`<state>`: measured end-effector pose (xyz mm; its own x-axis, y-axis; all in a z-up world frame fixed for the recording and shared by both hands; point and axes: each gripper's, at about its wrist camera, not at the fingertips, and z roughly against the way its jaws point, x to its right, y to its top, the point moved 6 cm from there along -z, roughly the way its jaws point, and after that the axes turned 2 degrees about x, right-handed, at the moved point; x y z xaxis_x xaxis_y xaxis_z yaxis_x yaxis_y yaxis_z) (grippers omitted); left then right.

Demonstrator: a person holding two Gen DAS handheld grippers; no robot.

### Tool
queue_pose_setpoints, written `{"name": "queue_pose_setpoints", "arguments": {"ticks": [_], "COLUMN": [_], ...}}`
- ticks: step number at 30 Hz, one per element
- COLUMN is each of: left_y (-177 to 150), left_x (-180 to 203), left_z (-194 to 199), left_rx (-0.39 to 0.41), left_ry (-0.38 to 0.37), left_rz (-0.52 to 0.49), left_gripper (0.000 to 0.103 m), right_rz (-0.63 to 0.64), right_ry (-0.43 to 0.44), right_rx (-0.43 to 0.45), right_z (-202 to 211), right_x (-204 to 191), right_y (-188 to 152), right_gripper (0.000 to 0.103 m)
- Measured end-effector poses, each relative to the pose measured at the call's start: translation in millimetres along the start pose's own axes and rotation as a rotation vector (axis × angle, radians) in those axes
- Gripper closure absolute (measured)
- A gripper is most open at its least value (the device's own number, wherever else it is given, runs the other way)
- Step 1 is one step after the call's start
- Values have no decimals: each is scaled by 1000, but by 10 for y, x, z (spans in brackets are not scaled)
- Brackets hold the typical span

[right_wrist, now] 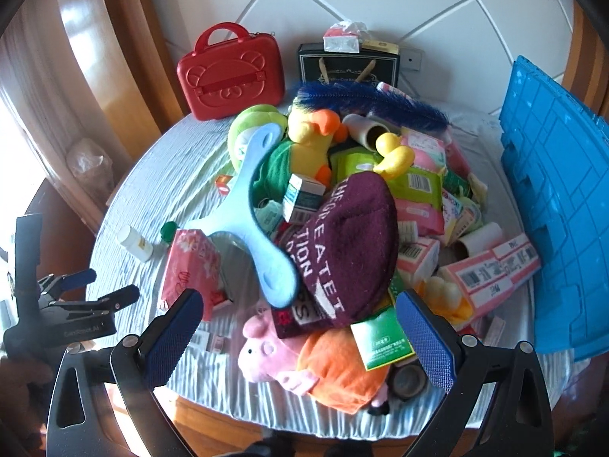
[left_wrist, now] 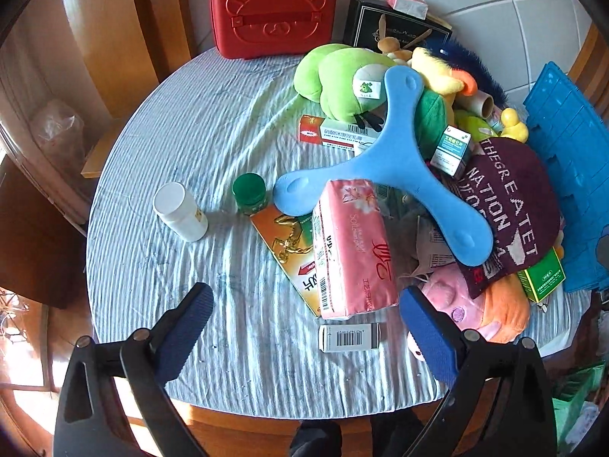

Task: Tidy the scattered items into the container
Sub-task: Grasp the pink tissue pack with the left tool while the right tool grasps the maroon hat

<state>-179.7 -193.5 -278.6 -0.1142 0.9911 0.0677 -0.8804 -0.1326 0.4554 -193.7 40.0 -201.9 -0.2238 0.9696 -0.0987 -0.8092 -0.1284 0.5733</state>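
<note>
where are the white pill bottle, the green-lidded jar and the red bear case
white pill bottle (left_wrist: 180, 211), left wrist view, on its side wall
green-lidded jar (left_wrist: 249, 188), left wrist view, on the green lid
red bear case (left_wrist: 273, 17), left wrist view, on its embossed front

The left gripper (left_wrist: 306, 318) is made of black plastic, with two wide black arms, each with a long hole. Its fingers (left_wrist: 186, 327) wear dark blue bumpy pads, and round silver screws sit at the joints. The right gripper (right_wrist: 300, 337) looks the same: black arms, blue bumpy fingers (right_wrist: 428, 342), silver screws.
</note>
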Motion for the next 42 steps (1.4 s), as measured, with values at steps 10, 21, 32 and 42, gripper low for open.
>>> {"name": "queue_pose_setpoints", "arguments": {"ticks": [10, 21, 32, 42], "left_y": [60, 37, 51, 75], "left_x": [251, 387, 427, 435], "left_z": [-529, -1033, -1203, -1178], "left_rx": [-62, -148, -172, -163], "left_ry": [-18, 31, 57, 58], "left_rz": [-20, -47, -51, -71], "left_gripper": [3, 18, 40, 57], "right_rz": [-28, -45, -19, 11], "right_ry": [-76, -96, -66, -69], "right_rx": [-34, -114, -116, -121], "right_z": [-550, -1101, -1315, -1368], "right_x": [378, 648, 584, 502], "right_y": [122, 63, 117, 142], "right_gripper": [1, 1, 1, 41]}}
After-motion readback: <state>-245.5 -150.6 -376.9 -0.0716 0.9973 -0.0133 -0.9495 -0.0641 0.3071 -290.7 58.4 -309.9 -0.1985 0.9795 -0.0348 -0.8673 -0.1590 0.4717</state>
